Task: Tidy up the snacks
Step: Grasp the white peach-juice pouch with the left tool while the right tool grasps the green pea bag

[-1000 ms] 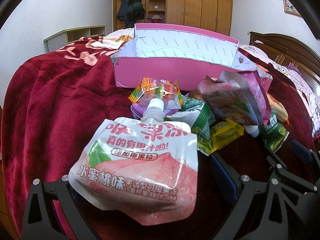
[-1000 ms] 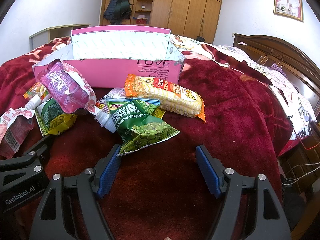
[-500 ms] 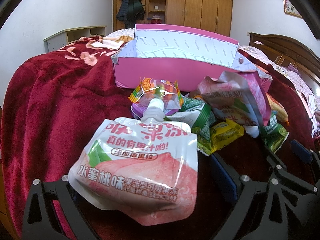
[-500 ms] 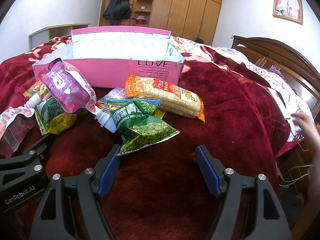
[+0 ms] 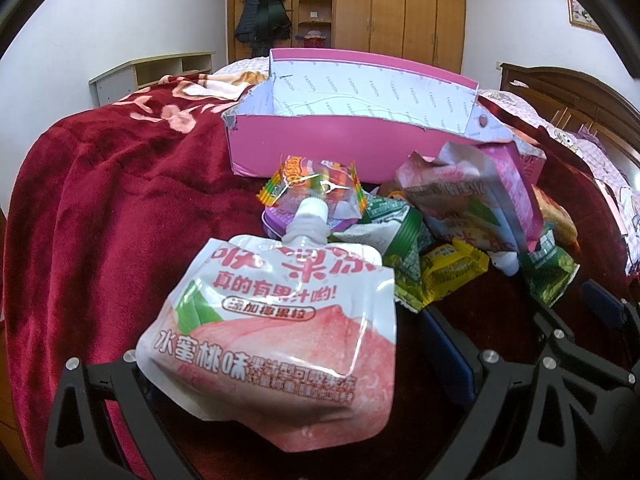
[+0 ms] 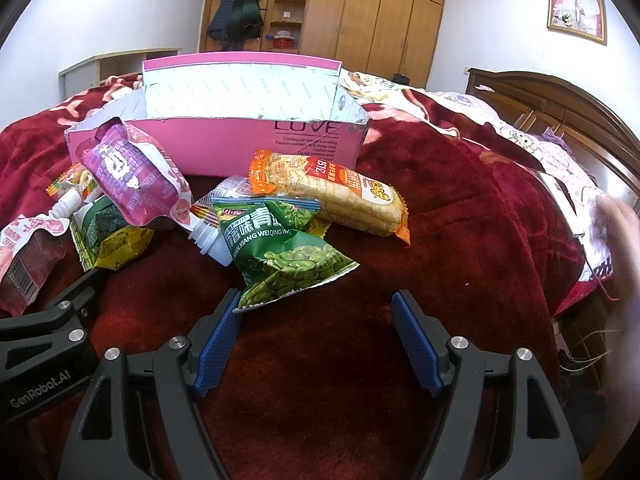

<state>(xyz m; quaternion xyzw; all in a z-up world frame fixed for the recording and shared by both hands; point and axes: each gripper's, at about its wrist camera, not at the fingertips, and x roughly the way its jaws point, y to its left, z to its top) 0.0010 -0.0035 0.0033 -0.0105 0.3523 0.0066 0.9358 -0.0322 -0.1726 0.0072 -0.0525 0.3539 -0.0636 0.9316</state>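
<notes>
A pile of snack packets lies on a red blanket before an open pink box. My left gripper is open, and a white peach jelly pouch lies between its fingers, spout toward the box. My right gripper is open and empty, with a green pea packet just beyond its left finger. Behind that lie an orange cracker pack, a purple pouch and a yellow-green packet. The left gripper's body shows at the lower left of the right wrist view.
The red blanket covers a bed with a wooden headboard at right. A blurred hand is at the right edge near a phone. Wardrobes and a shelf stand behind the box.
Both grippers hold still. A hand has come into the right wrist view's right edge and moved upward near the phone.
</notes>
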